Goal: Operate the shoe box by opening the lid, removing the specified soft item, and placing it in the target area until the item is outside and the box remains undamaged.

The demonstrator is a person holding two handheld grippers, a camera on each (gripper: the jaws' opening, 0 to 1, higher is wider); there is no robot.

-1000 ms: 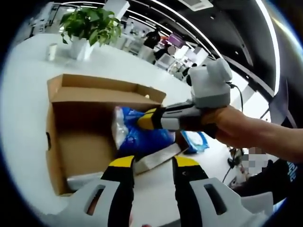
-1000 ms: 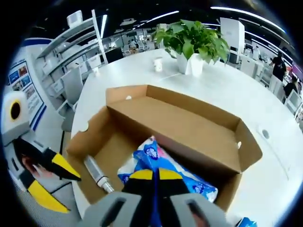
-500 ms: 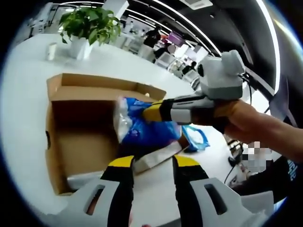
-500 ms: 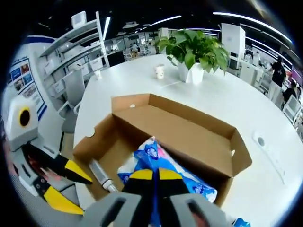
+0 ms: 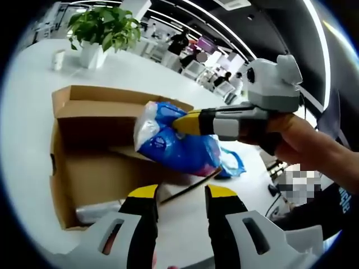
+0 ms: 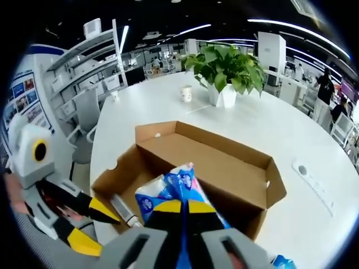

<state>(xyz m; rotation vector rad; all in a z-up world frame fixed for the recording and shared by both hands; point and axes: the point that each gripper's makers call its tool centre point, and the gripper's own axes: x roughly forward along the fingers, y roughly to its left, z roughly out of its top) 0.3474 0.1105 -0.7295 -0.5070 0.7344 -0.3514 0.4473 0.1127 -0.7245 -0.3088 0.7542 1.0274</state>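
The blue soft pack (image 5: 174, 144) is being held between the closed jaws of the right gripper (image 5: 182, 124), hanging above the open shoe box (image 5: 84, 168); the left gripper (image 5: 179, 196) is being kept open just beside the box, on the table (image 5: 28, 106)

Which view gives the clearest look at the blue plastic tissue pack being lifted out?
The left gripper view: the blue plastic tissue pack hangs side-on from the right gripper, above the open cardboard shoe box. In the right gripper view the pack is partly hidden behind that gripper's shut jaws.
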